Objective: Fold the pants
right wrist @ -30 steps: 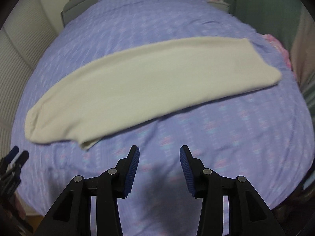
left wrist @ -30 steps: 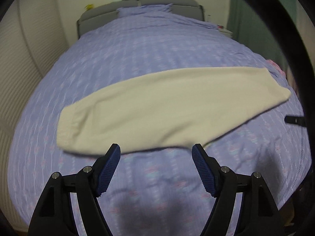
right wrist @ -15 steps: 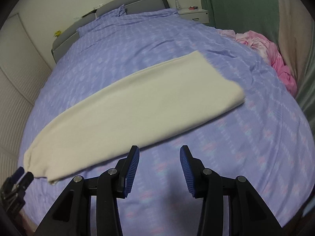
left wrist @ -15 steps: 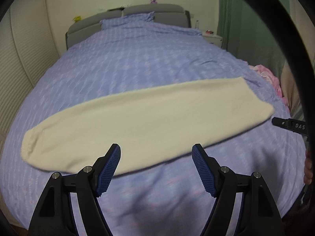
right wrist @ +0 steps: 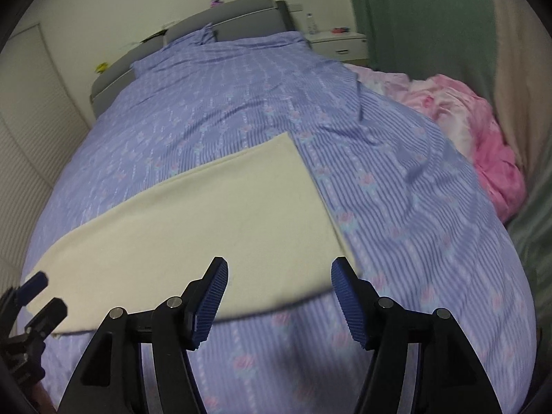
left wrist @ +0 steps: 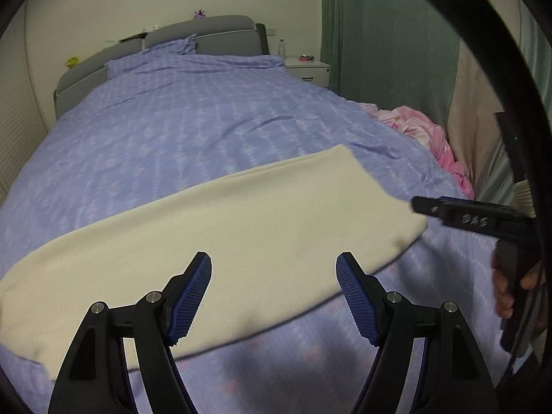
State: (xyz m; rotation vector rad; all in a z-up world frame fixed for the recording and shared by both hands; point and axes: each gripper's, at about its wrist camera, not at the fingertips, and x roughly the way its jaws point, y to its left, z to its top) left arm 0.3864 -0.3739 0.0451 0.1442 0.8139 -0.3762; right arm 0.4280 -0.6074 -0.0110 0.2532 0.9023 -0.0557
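Cream pants [left wrist: 220, 238] lie flat in a long folded strip across the foot of a bed with a lilac patterned cover [left wrist: 193, 117]. My left gripper [left wrist: 274, 293] hovers open over the strip's near edge, nothing between its blue pads. In the right wrist view the pants [right wrist: 207, 231] end in a straight edge at the right. My right gripper [right wrist: 279, 300] hangs above that end's near corner; its jaws are opening and nothing is between them. The left gripper's fingertips [right wrist: 34, 283] show at the left edge of this view, and the right gripper's finger [left wrist: 462, 215] shows in the left wrist view.
A pink crumpled blanket [right wrist: 479, 138] lies along the bed's right side. Behind it hang a green curtain [left wrist: 390, 41] and a beige one. A grey headboard [left wrist: 203, 38] and a white nightstand [left wrist: 310, 69] stand at the far end. A ribbed white wall runs along the left.
Both grippers have swept right along the pants, from the cuff end toward the wide right end. The right gripper's jaws have spread wider. The pants have not moved.
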